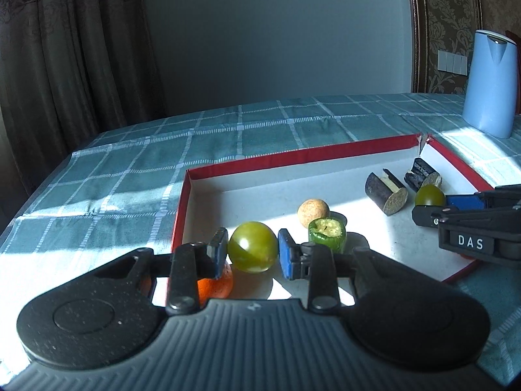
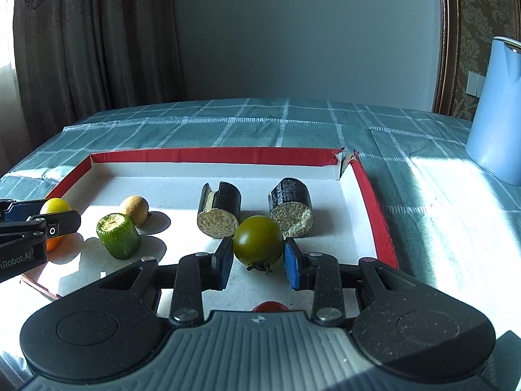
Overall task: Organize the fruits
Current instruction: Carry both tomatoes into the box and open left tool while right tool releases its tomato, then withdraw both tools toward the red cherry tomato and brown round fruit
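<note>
Left wrist: tomato between pads.

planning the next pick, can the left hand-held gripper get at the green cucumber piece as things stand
Probably not yet: the left hand-held gripper already has a green tomato between its fingers. The cucumber piece stands unobstructed just right.

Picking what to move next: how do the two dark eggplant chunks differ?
Seen from right wrist, the left eggplant chunk has a slot cut along its top; the right eggplant chunk is unsplit, but its cut face is chipped, the left's intact. Both lie sideways, dark-skinned.
</note>
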A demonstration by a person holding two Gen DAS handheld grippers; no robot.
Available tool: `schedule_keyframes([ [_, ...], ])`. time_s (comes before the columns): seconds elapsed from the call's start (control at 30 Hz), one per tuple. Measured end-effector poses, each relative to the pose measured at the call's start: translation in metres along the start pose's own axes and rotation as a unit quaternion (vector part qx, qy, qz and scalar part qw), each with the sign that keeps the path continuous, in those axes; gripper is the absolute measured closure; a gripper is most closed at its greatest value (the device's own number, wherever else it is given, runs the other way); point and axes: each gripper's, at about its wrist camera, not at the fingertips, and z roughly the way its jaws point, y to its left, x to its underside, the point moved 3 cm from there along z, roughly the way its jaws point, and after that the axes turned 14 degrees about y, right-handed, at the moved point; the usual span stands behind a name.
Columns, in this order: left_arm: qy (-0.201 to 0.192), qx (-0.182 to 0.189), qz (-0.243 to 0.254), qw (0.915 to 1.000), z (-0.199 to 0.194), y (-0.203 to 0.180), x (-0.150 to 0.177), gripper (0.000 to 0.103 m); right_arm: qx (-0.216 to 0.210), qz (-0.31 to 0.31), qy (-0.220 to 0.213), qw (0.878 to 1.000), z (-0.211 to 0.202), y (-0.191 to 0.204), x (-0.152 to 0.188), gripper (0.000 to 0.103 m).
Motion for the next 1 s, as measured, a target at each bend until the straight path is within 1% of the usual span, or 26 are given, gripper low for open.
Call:
schedule_keyframes([
  [0.1, 0.011, -0.003, -0.001, 0.9999, 0.009, -0.001, -0.004, 0.073, 0.004, -0.003, 0.005, 1.000, 0.006, 0.002, -0.004, 0.071],
  [0.2, 0.014, -0.011, 0.003, 0.9998, 0.015, -0.003, -0.007, 0.073, 0.005, -0.004, 0.007, 1.000, 0.010, 0.003, -0.009, 0.071],
  [0.3, 0.016, -0.010, 0.010, 0.9998, 0.018, -0.006, -0.005, 0.073, 0.002, 0.001, 0.006, 1.000, 0.011, 0.001, -0.010, 0.071],
  [0.33, 0.015, -0.012, 0.013, 0.9997, 0.018, -0.007, -0.005, 0.071, 0.002, 0.002, 0.008, 1.000, 0.011, 0.001, -0.010, 0.070],
  [0.37, 0.015, -0.012, 0.016, 0.9997, 0.018, -0.008, -0.005, 0.066, 0.002, 0.001, 0.012, 1.000, 0.011, 0.001, -0.010, 0.070],
  [0.43, 0.015, -0.008, 0.020, 0.9997, 0.017, -0.010, -0.004, 0.062, -0.006, 0.001, 0.016, 1.000, 0.012, 0.000, -0.010, 0.054],
  [0.47, 0.014, -0.008, 0.022, 0.9996, 0.017, -0.011, -0.003, 0.060, -0.008, 0.003, 0.015, 1.000, 0.011, 0.000, -0.009, 0.049],
  [0.5, 0.014, -0.008, 0.024, 0.9996, 0.017, -0.011, -0.003, 0.059, -0.008, 0.005, 0.011, 1.000, 0.010, 0.000, -0.009, 0.041],
  [0.53, 0.013, -0.007, 0.025, 0.9996, 0.017, -0.012, -0.003, 0.057, -0.005, 0.006, 0.005, 1.000, 0.008, 0.000, -0.008, 0.039],
  [0.7, 0.010, -0.008, 0.026, 0.9996, 0.016, -0.012, -0.002, 0.055, -0.006, 0.012, -0.005, 1.000, 0.002, -0.001, -0.006, 0.037],
  [0.8, 0.000, -0.005, 0.024, 0.9997, 0.012, -0.012, -0.001, 0.045, -0.012, 0.023, -0.010, 1.000, -0.002, -0.005, -0.004, 0.037],
  [0.9, -0.015, 0.000, 0.023, 0.9996, 0.007, -0.012, -0.001, 0.029, -0.019, 0.032, -0.011, 0.999, -0.005, -0.009, -0.002, 0.037],
  [0.93, -0.022, -0.005, 0.021, 0.9995, 0.005, -0.012, -0.001, 0.011, -0.020, 0.036, -0.012, 0.999, -0.005, -0.010, -0.001, 0.037],
  [0.97, -0.031, -0.009, 0.019, 0.9993, 0.002, -0.012, 0.000, 0.000, -0.021, 0.038, -0.012, 0.999, -0.006, -0.011, -0.001, 0.037],
  [1.0, -0.035, -0.010, 0.020, 0.9991, 0.000, -0.012, 0.000, 0.000, -0.022, 0.039, -0.013, 0.999, -0.006, -0.012, -0.001, 0.037],
])
